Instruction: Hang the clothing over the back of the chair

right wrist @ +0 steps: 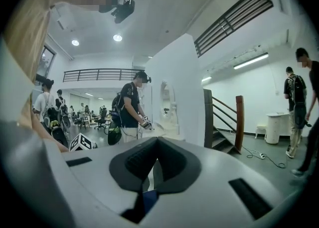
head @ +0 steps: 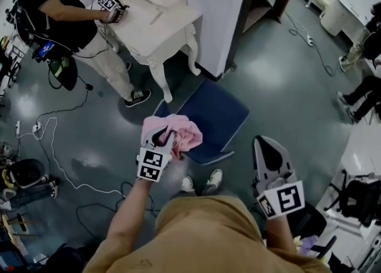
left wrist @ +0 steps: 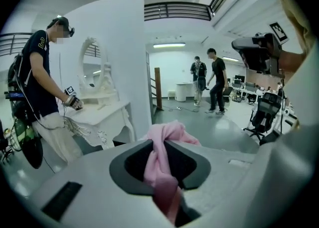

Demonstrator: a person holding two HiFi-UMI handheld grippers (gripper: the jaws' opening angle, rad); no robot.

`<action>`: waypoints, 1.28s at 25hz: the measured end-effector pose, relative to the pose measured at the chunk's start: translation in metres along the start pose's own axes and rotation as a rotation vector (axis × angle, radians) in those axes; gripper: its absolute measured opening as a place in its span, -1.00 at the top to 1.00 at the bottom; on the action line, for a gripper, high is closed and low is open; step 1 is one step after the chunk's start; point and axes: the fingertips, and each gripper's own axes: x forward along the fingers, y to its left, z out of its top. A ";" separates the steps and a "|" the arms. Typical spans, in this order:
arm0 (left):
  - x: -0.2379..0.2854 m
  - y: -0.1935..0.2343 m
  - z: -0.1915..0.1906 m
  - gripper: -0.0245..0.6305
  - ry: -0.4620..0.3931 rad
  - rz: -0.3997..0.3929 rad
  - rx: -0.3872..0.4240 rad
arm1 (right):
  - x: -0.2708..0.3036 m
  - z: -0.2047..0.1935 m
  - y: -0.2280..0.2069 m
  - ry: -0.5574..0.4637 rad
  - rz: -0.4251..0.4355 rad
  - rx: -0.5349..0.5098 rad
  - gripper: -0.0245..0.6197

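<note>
My left gripper (head: 164, 139) is shut on a bunched pink garment (head: 178, 132), which hangs at the near left corner of the blue chair (head: 217, 114). In the left gripper view the pink garment (left wrist: 164, 145) runs between the dark pads and bulges out past the tips of my left gripper (left wrist: 160, 148). My right gripper (head: 264, 145) hovers to the right of the chair with its jaws together and nothing in them. The right gripper view shows my right gripper (right wrist: 155, 141) shut, with a sliver of the blue chair (right wrist: 148, 199) below it.
A white dressing table (head: 172, 18) stands beyond the chair, with a person in black (head: 53, 3) working at it. A white partition (head: 220, 3) rises beside it. Cables (head: 53, 146) trail over the floor at left. An office chair (head: 360, 200) stands at right.
</note>
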 end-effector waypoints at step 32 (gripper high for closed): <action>0.025 -0.007 -0.028 0.69 -0.022 -0.008 -0.063 | -0.047 -0.012 0.022 0.007 -0.113 0.001 0.91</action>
